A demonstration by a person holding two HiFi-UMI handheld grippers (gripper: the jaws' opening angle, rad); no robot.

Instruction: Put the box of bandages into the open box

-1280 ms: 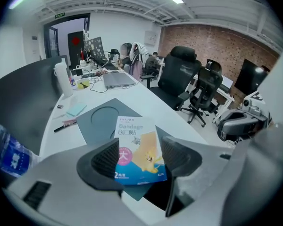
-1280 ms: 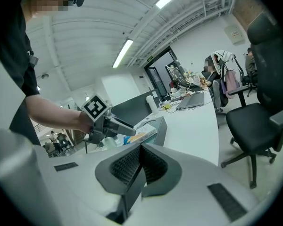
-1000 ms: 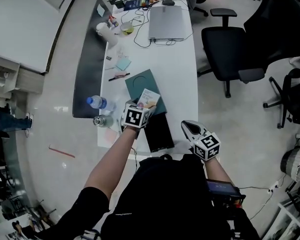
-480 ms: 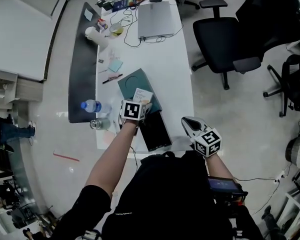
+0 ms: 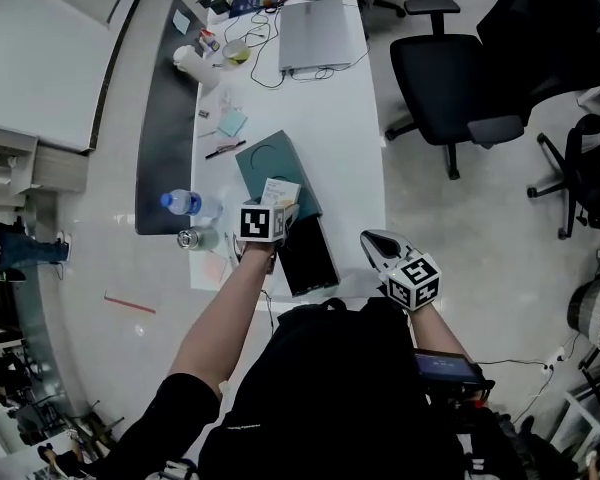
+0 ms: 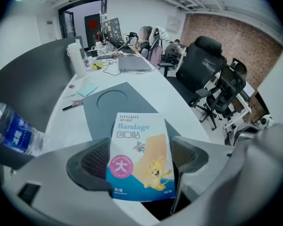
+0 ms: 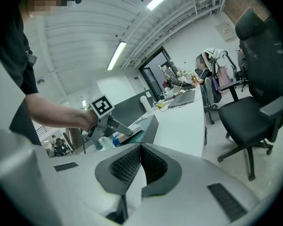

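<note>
Grasping box of bandages, left tongs just narrowing, box straighter than before, reads HYNAUT Bandage, right tongs clenched

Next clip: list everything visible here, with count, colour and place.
bandage box: 1, white-blue, in left gripper
open box: 1, black, desk's near edge
lid: 1, teal, behind open box
water bottle: 1, clear, desk's left edge
laptop: 1, grey, far end
sticky notes: 1 pad, pale blue, past lid
pen: 1, dark, beside notes
desk: 1, white
office chairs: several, black, right of desk
left gripper: 1, grey, clamped on bandage box, jaws just closed slightly
right gripper: 1, grey, shut, empty, near desk corner
</note>
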